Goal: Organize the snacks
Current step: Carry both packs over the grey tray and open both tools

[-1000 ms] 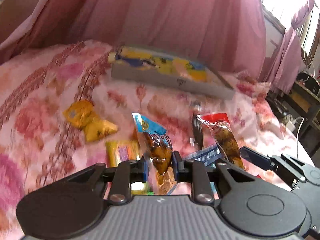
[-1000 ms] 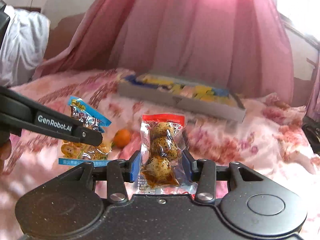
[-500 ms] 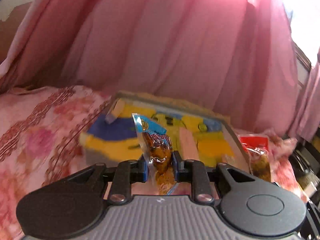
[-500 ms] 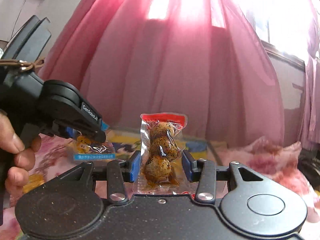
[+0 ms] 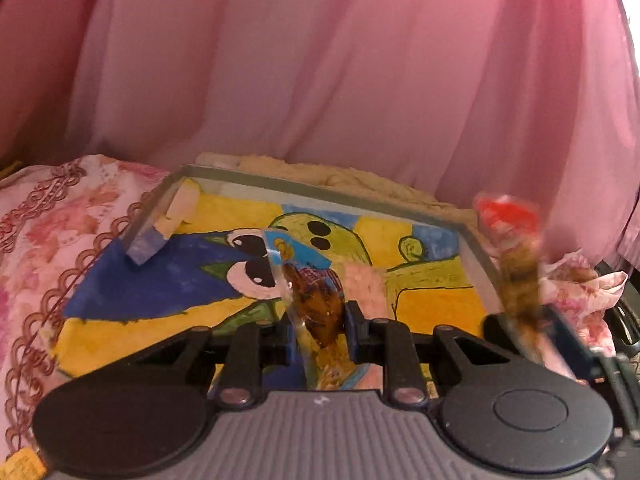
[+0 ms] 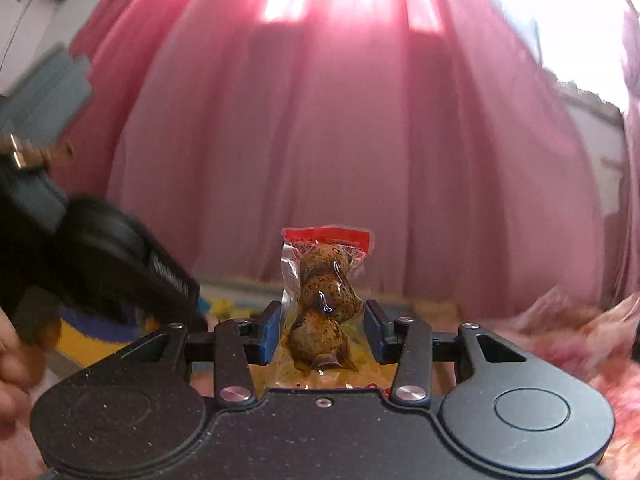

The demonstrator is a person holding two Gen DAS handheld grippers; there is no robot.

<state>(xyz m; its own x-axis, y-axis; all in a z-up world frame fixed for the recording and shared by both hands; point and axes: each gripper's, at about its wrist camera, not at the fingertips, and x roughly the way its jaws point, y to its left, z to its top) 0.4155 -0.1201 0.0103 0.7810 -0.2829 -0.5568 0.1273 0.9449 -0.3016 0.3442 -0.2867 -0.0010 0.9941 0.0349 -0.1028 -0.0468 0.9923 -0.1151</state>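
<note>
Snack packets (image 5: 316, 300) (image 6: 326, 300) (both gripped) above tray (image 5: 476, 248)

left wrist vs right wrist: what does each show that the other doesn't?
Left wrist only: the tray's cartoon-painted floor and the left hand-held gripper shut on a blue-topped snack packet.
Right wrist only: a bright window behind the pink curtain and a hand at the left edge.
Both: the right hand-held gripper shut on the red-topped egg packet.

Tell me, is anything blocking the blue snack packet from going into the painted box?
Nothing visible does. The left gripper holds the blue snack packet right over the painted box, whose floor in front looks bare. The only things near are a loose flap at the box's left wall and the red-topped packet, off to the right.
</note>
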